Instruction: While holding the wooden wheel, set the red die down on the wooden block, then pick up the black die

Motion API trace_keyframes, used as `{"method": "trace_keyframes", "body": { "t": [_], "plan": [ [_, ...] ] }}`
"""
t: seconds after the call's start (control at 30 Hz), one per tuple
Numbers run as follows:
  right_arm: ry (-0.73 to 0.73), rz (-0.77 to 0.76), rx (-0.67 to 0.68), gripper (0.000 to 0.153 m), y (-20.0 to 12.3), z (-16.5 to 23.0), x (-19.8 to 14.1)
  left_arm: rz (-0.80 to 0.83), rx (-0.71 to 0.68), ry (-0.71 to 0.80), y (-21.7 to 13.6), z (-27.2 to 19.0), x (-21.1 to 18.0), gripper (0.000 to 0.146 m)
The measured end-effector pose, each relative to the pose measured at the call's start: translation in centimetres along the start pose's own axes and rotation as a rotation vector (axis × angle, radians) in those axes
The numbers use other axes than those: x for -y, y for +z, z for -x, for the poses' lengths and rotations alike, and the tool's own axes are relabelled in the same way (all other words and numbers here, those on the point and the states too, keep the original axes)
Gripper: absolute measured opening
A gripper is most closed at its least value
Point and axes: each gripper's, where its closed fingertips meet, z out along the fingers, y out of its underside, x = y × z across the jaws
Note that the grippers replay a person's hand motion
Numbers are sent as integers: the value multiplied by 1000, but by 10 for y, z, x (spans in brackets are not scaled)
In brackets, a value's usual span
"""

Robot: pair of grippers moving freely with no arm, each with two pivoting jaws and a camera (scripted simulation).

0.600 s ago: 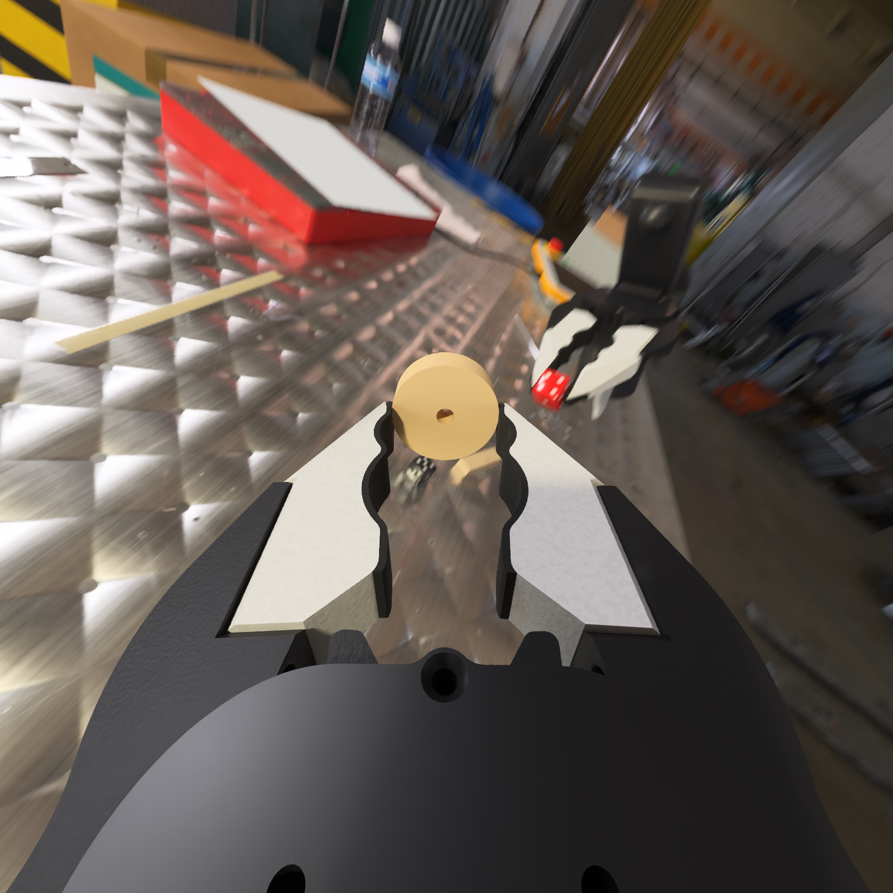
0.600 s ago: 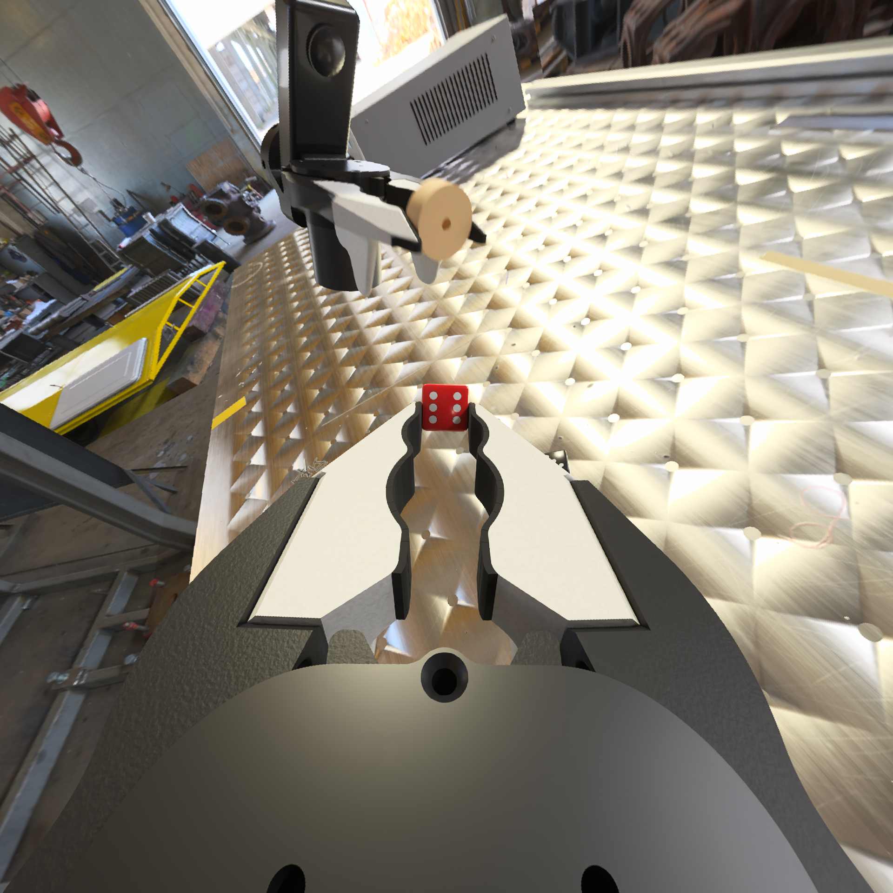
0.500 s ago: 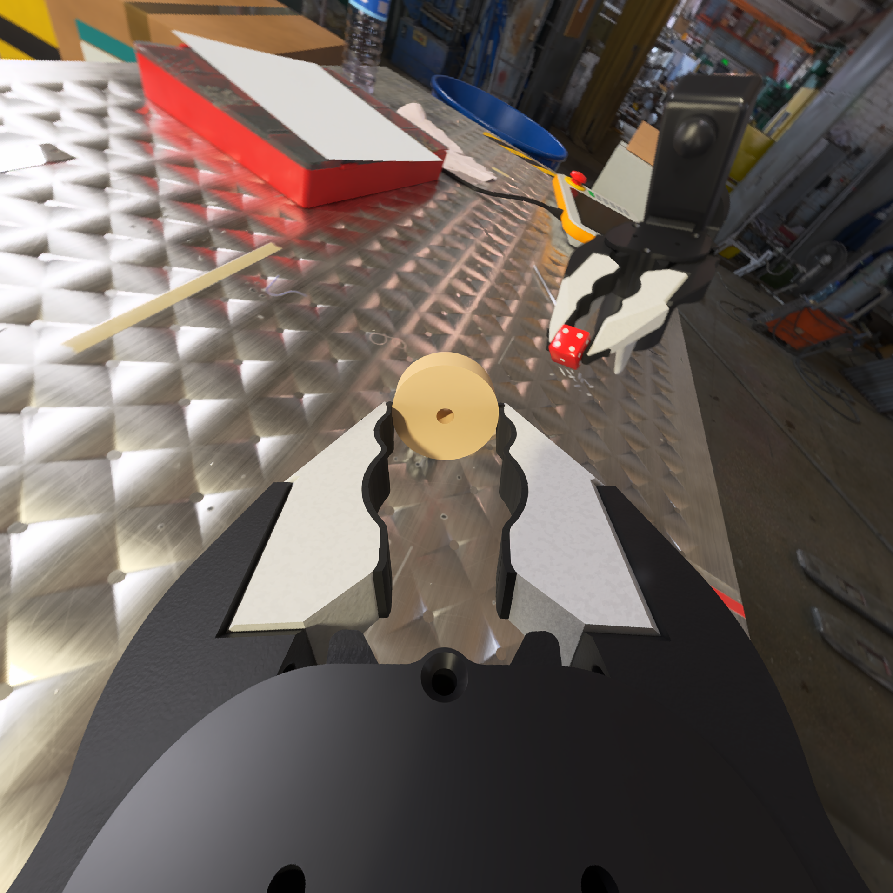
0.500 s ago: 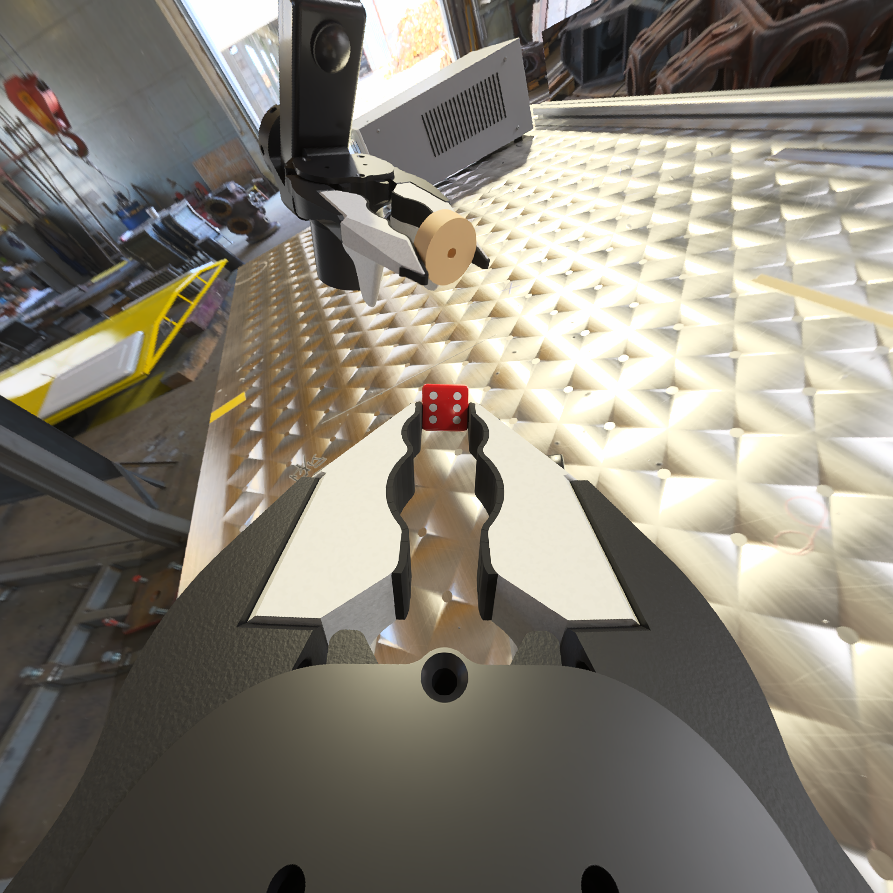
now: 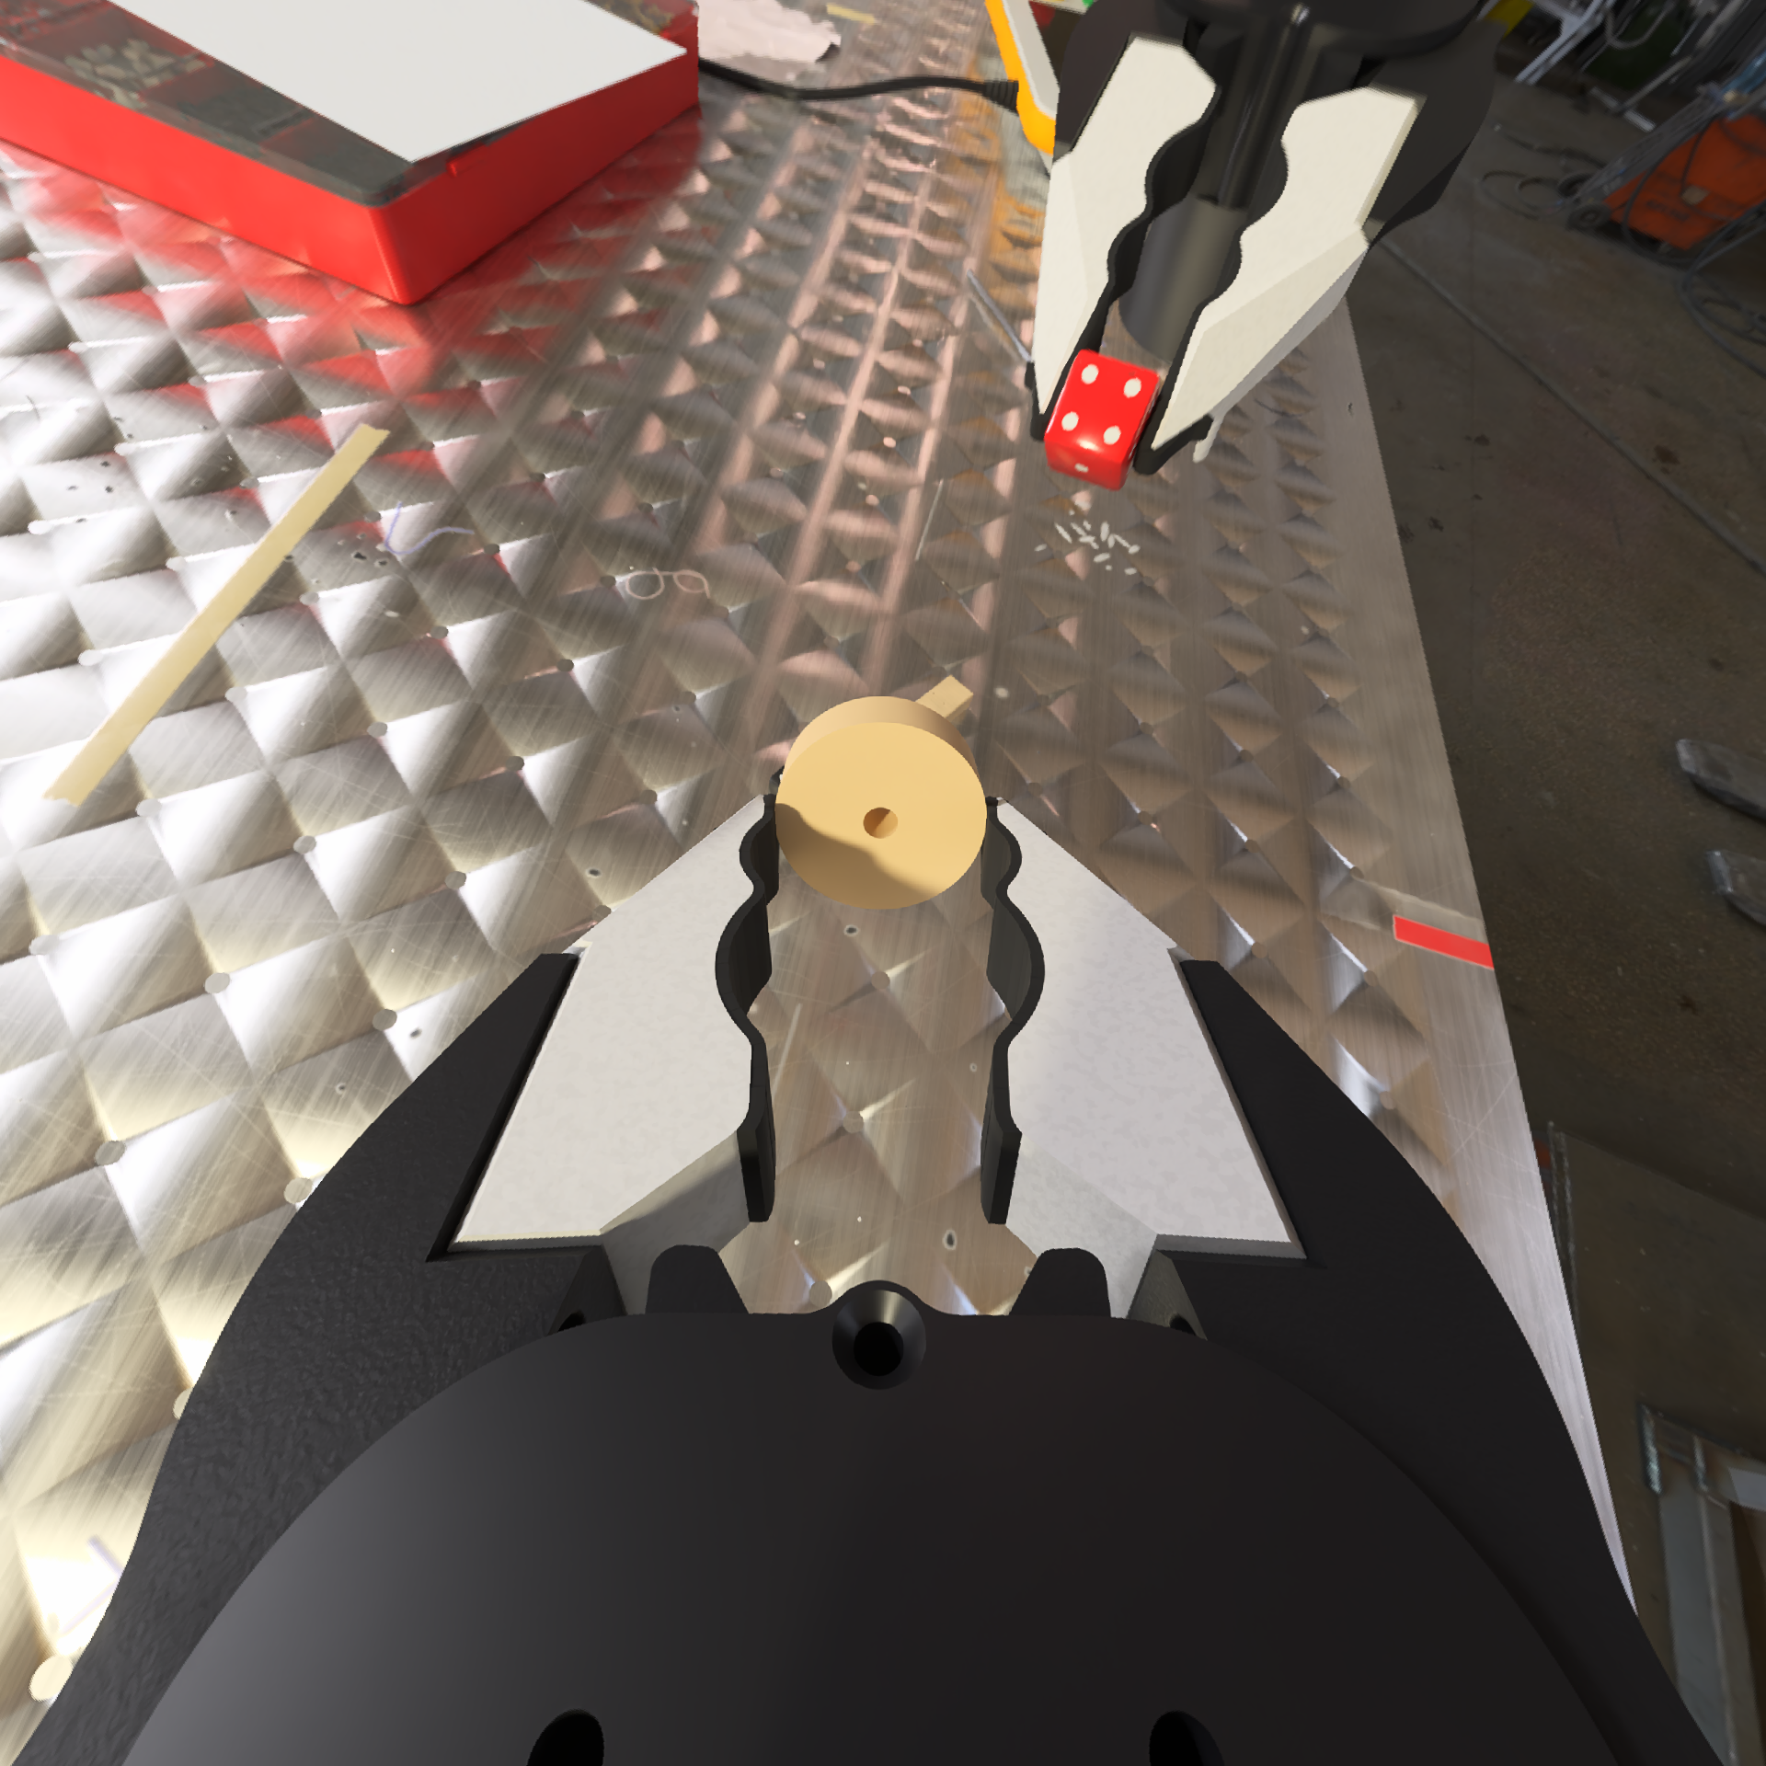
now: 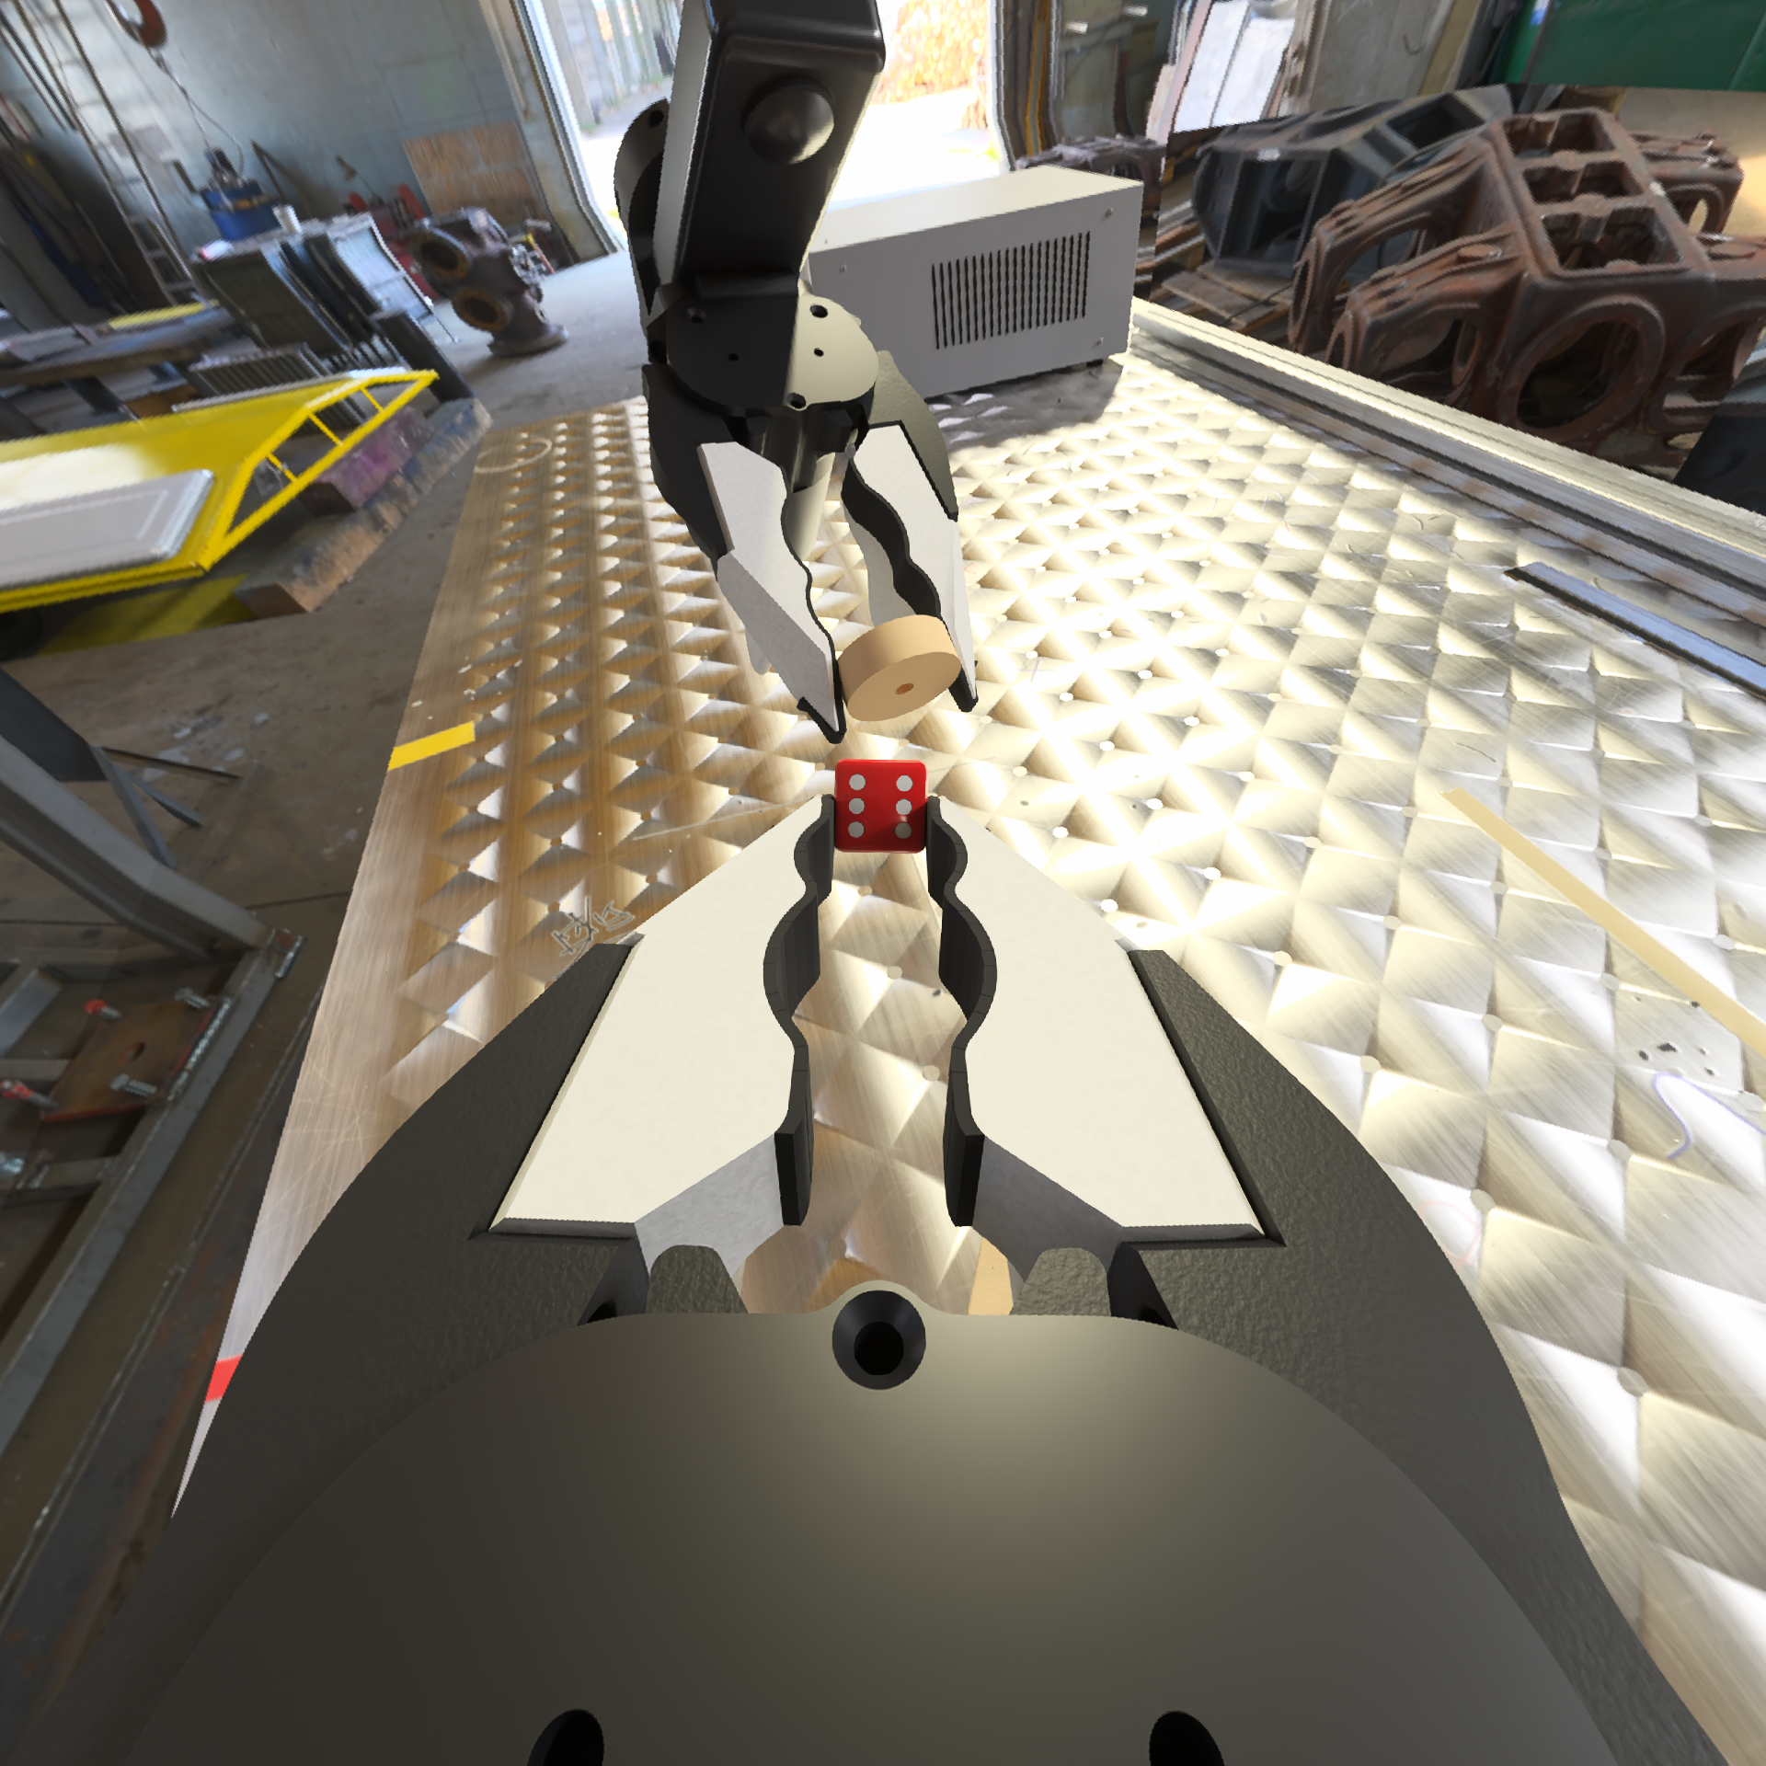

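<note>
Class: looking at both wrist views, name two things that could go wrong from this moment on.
1. The red die is pinched only at the right gripper tips, above the metal table; it might slip.
2. The wooden wheel hides most of the wooden block, so placement could miss.

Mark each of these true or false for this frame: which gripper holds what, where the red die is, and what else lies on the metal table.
1. The left gripper is shut on the wooden wheel. True.
2. The red die rests on the wooden block. False: the right gripper holds it in the air above the table.
3. The right gripper is open and empty. False: it is shut on the red die.
4. A thin pale wooden strip lies flat on the table. True.
5. A red flat case sits on the table. True.
</note>
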Motion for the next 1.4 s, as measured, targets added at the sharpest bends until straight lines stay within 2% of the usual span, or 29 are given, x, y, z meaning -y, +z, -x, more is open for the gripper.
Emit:
{"method": "trace_keyframes", "body": {
  "t": [0.13, 0.3, 0.43, 0.6, 0.67, 0.8, 0.97, 1.03, 1.1, 1.17, 1.27, 1.4],
  "plan": [
    [65, 7, -3, 18, 8, -7, -11, -31, -8, -11, -2, 1, 3, 42],
    [127, 21, -27, 18, 14, -18, -34, 38, 26, 0, -4, 9, -9, 42],
    [95, 34, -86, 18, 9, -26, -49, 152, 84, 23, -7, 19, -25, 42],
    [83, 27, -137, 18, 6, -35, -57, 157, 75, 18, 0, 21, -29, 42],
    [135, 141, -153, 18, 6, -40, -73, 150, 77, 15, 2, 21, -29, 42],
    [174, 523, -215, 18, 2, -44, -122, 122, 81, 3, 0, 22, -29, 42],
    [119, 761, -272, 18, -3, -39, -147, 89, 101, -45, -9, 29, -28, 42],
    [91, 814, -284, 20, -4, -38, -150, 81, 109, -58, -12, 32, -28, 42],
    [81, 864, -282, 50, -6, -40, -147, 69, 113, -67, -13, 33, -29, 42],
    [56, 886, -263, 59, -2, -41, -133, 55, 117, -69, -12, 33, -29, 42],
    [-2, 920, -212, 63, 18, -42, -111, 26, 113, -68, -10, 31, -28, 42],
    [26, 1046, -167, 56, 46, -50, -114, -4, 102, -70, -6, 28, -27, 42]
  ]
}}
